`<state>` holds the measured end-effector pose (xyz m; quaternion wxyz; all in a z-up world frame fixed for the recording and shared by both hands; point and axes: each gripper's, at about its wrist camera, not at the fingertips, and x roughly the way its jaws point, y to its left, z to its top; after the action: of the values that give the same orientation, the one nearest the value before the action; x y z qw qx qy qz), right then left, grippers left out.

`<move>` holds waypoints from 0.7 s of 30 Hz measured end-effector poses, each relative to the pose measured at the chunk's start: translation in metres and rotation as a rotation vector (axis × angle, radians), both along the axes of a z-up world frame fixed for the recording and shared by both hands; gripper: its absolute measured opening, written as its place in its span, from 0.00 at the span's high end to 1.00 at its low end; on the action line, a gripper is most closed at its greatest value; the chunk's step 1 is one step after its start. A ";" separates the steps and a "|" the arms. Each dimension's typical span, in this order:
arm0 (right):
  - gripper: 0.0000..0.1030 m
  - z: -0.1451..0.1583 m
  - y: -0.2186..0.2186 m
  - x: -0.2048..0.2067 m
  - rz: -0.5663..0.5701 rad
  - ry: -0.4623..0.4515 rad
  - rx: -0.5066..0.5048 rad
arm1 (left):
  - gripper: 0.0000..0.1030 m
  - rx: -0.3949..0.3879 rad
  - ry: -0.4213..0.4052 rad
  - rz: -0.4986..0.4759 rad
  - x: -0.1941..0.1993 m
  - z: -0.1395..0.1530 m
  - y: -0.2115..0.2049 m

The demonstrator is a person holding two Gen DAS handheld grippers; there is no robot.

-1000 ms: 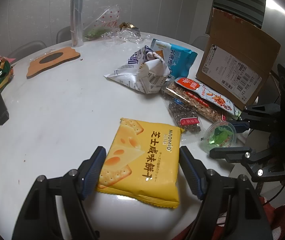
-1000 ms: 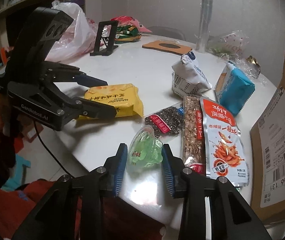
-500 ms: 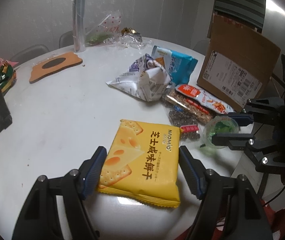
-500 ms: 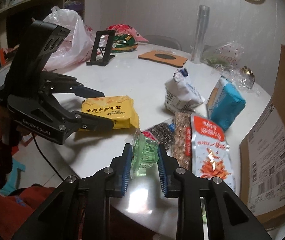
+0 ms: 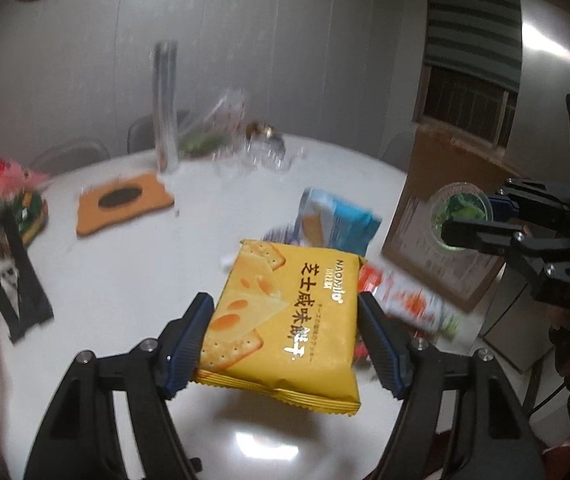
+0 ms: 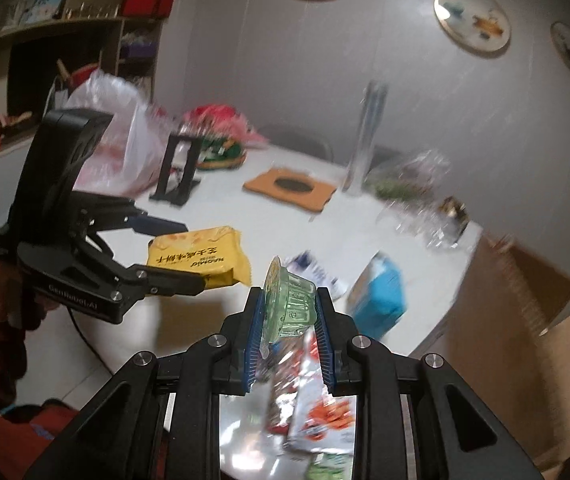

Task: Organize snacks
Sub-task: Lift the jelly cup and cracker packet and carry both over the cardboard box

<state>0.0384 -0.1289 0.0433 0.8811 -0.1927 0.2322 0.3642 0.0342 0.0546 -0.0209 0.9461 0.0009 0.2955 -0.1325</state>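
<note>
My left gripper point(image 5: 285, 320) is shut on a yellow cheese cracker packet point(image 5: 285, 316) and holds it above the white round table point(image 5: 125, 280). The packet also shows in the right wrist view point(image 6: 201, 258), with the left gripper point(image 6: 189, 252) around it. My right gripper point(image 6: 289, 312) is shut on a small green jelly cup point(image 6: 291, 304), held tilted in the air. In the left wrist view the cup point(image 5: 461, 210) hangs in front of the cardboard box point(image 5: 445, 220).
A blue snack bag point(image 5: 337, 220), a red-orange snack packet point(image 5: 405, 304), a tan mat point(image 5: 123, 200), a tall clear tube point(image 5: 165, 116), a black stand point(image 5: 9, 280) and crumpled plastic point(image 5: 261, 148) lie on the table. A white plastic bag point(image 6: 117, 148) sits at the far left.
Both grippers have lifted: the left closed on the cracker packet and raised it off the table; the right raised the jelly cup higher, toward the box. The views are motion blurred.
</note>
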 end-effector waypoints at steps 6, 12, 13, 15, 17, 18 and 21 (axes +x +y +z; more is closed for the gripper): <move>0.80 0.051 -0.031 0.010 -0.068 -0.050 0.066 | 0.32 0.010 -0.106 -0.059 0.009 0.053 -0.029; 0.80 0.085 -0.079 0.018 -0.197 -0.088 0.106 | 0.32 -0.002 -0.151 -0.168 0.037 0.095 -0.079; 0.80 0.087 -0.087 0.020 -0.218 -0.085 0.107 | 0.32 -0.002 -0.150 -0.186 0.042 0.097 -0.087; 0.80 0.087 -0.104 0.025 -0.269 -0.074 0.107 | 0.32 0.001 -0.147 -0.240 0.053 0.103 -0.110; 0.80 0.086 -0.120 0.032 -0.310 -0.054 0.104 | 0.32 0.011 -0.140 -0.283 0.064 0.107 -0.134; 0.80 0.084 -0.128 0.036 -0.334 -0.045 0.099 | 0.32 0.014 -0.136 -0.300 0.067 0.109 -0.142; 0.80 0.074 -0.147 0.044 -0.378 0.002 0.087 | 0.32 0.033 -0.108 -0.355 0.083 0.111 -0.170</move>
<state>0.0827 -0.2756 0.1173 0.9411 -0.1068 0.2493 0.2021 0.1169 -0.1154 0.0905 0.9223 0.0755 0.2416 -0.2921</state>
